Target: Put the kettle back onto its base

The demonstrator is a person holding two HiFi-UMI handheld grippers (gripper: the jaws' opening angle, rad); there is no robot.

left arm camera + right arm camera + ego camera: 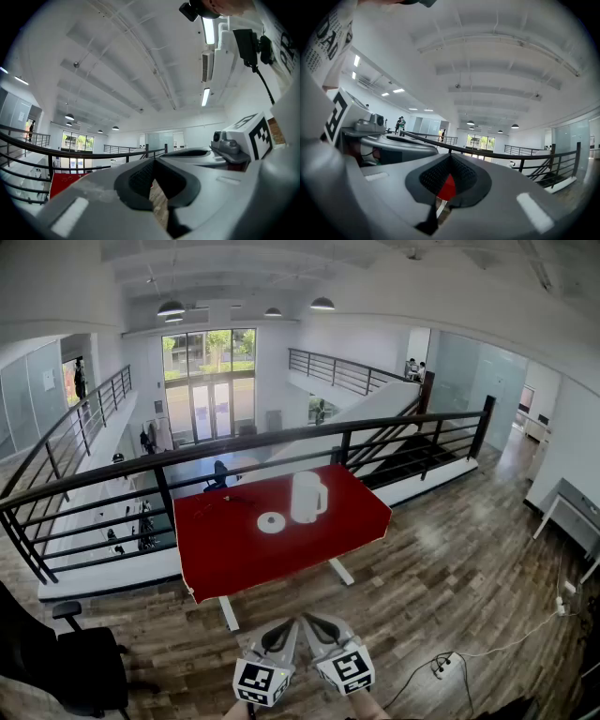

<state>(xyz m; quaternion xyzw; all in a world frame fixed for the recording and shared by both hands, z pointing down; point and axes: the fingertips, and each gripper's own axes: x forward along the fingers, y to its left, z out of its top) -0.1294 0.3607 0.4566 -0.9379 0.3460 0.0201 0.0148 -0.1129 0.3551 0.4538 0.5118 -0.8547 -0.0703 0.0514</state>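
The white kettle point(307, 496) stands upright on the red table point(281, 554), handle to the right. Just left of it and apart from it lies its round white base point(271, 522). My left gripper point(289, 626) and right gripper point(315, 622) are side by side low in the head view, well short of the table, tips leaning towards each other. Both are shut with nothing between the jaws. In the left gripper view the left gripper point(152, 177) points level, with a strip of the red table point(63, 183) at the left. The right gripper point(449, 174) shows red table through its notch.
A black railing point(234, 451) runs behind the table above an open atrium. A black office chair point(84, 662) sits at the lower left. A power strip with a cable point(441, 668) lies on the wooden floor point(450, 577) to the right.
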